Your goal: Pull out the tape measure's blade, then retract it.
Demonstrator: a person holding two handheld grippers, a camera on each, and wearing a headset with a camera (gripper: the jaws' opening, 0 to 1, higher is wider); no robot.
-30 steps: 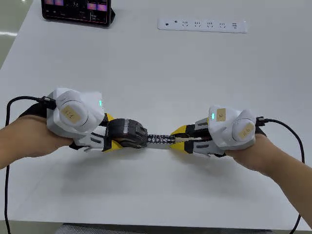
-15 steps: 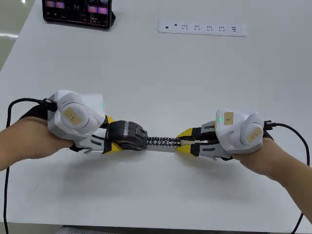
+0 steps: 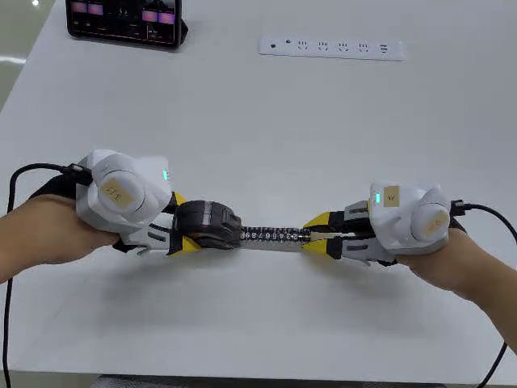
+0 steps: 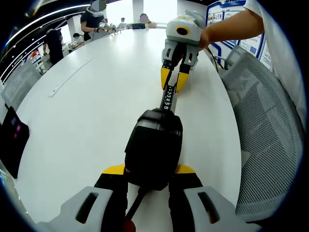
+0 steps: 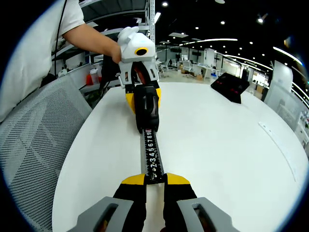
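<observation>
A black tape measure case (image 3: 208, 224) rests on the white table, held between the yellow-tipped jaws of my left gripper (image 3: 184, 224), which is shut on it. In the left gripper view the case (image 4: 154, 148) sits just ahead of the jaws. A short length of black numbered blade (image 3: 273, 236) runs right from the case to my right gripper (image 3: 317, 234), which is shut on the blade's end. In the right gripper view the blade (image 5: 151, 154) stretches from my jaws to the case (image 5: 146, 112), with the left gripper (image 5: 138, 58) behind it.
A white power strip (image 3: 329, 47) lies at the far side of the table (image 3: 258, 129), and a dark tablet (image 3: 123, 18) with a lit screen stands at the far left. A mesh chair (image 4: 270, 140) stands beside the table's near edge. Cables trail from both grippers.
My right gripper has moved right, away from the case, drawing more blade out. The left gripper and the case have stayed in place.
</observation>
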